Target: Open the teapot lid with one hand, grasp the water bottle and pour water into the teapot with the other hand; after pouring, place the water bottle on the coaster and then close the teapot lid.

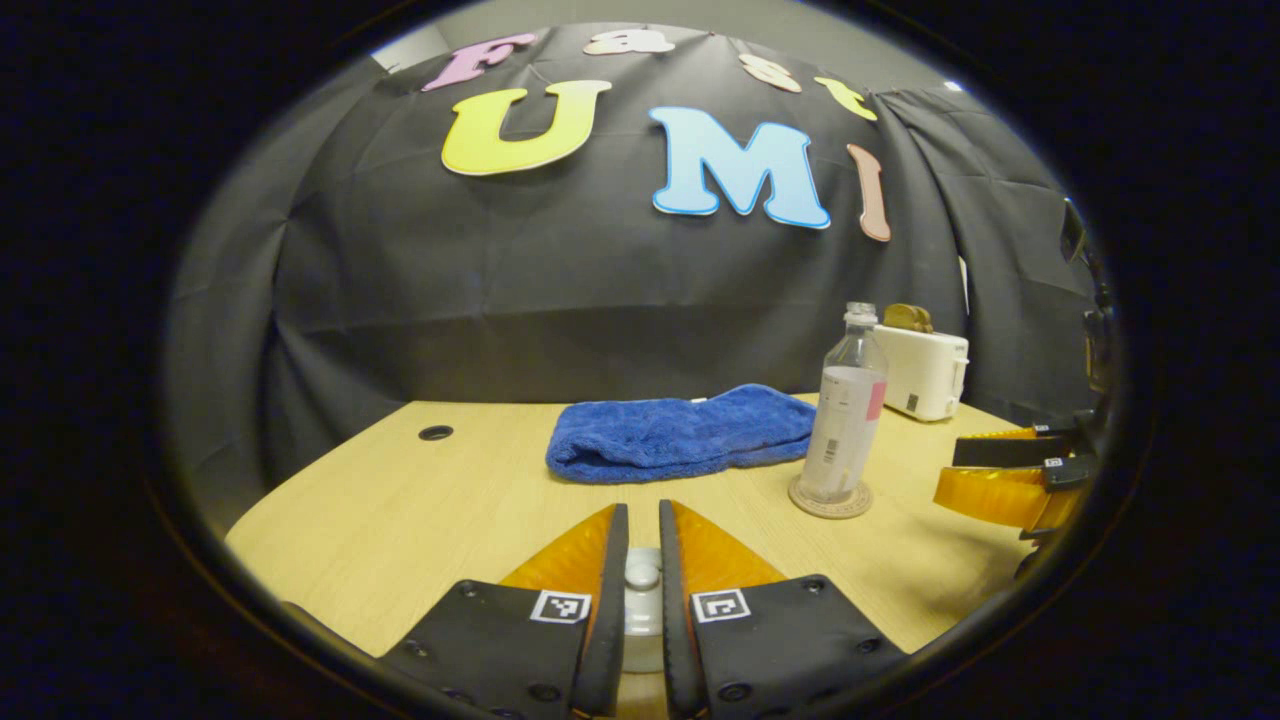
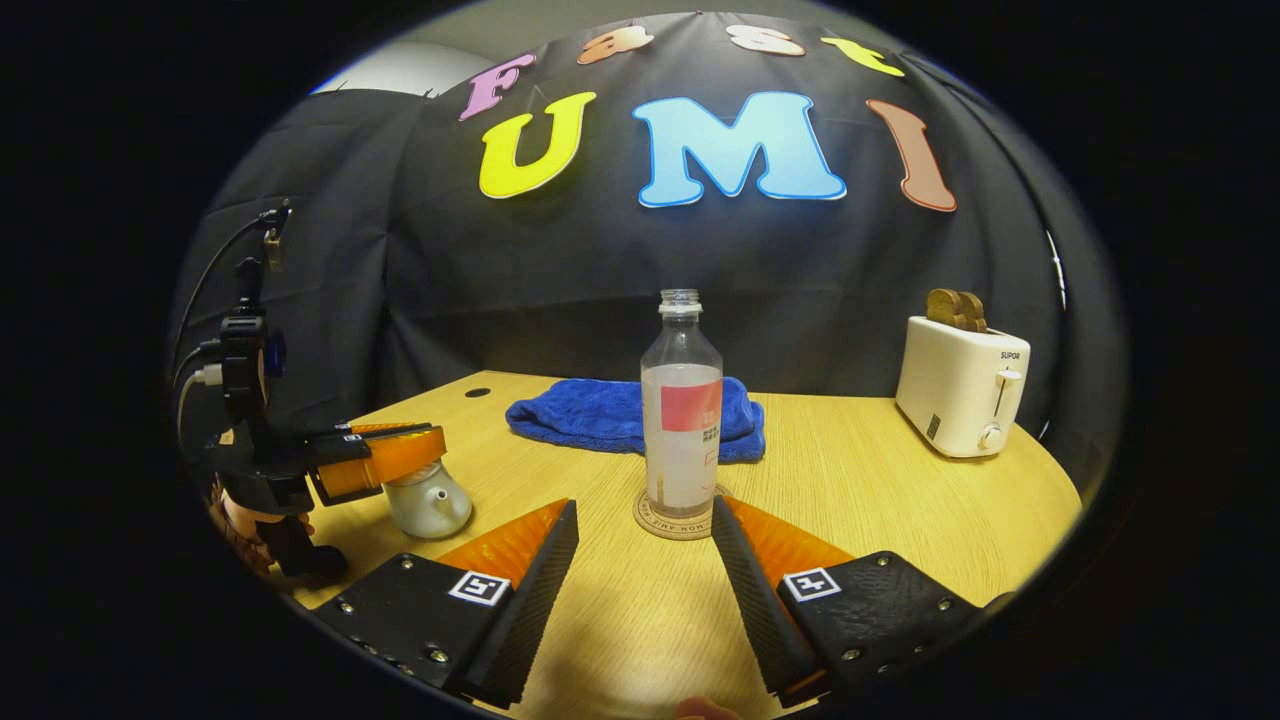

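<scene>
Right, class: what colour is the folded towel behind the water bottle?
Blue; the towel shows best in the right gripper view.

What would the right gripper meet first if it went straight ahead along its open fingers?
Most likely the water bottle, standing upright on the coaster dead ahead of the right gripper. Its fingers stand wide enough apart to pass either side of it, though depth is hard to judge.

Left gripper (image 1: pixel 642 575) sits low over the teapot (image 2: pixel 428 500), fingers pinched on its lid knob (image 1: pixel 642 574). Right gripper (image 2: pixel 640 560) level, fingers spread wide, well right of the teapot.
</scene>
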Motion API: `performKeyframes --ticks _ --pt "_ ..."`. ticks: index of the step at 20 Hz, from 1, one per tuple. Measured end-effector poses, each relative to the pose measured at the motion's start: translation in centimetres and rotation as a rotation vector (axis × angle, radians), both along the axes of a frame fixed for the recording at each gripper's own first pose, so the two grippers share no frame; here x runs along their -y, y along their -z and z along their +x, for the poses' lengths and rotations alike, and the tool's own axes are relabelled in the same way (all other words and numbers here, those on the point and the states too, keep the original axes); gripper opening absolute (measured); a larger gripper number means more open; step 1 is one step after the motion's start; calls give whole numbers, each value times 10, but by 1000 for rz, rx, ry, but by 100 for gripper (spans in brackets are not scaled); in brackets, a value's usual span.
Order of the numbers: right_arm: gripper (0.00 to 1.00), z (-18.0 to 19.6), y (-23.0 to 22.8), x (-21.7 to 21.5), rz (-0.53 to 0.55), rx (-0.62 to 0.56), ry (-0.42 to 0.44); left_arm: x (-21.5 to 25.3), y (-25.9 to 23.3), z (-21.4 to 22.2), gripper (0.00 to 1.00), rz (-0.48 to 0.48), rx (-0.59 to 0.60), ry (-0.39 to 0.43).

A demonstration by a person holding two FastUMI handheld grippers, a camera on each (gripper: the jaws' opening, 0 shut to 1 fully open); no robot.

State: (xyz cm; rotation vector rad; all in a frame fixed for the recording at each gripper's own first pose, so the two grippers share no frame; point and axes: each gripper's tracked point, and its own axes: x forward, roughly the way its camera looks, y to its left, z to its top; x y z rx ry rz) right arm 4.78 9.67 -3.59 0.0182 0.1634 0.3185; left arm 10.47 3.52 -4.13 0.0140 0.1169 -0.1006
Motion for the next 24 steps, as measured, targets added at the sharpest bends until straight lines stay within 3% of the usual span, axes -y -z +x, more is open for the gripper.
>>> performKeyframes --ticks 6,10,15,24 --pt "84 -10 -5 -5 13 17 21 9 -14 -26 24 -10 25 22" --pt "84 -25 -13 -3 36 32 87 21 -24 -56 24 -13 46 37" --pt "84 -61 -18 2 42 54 146 29 -34 -99 24 -22 66 44" --pt "84 -117 -27 6 58 89 176 44 -35 -164 24 -35 93 46"
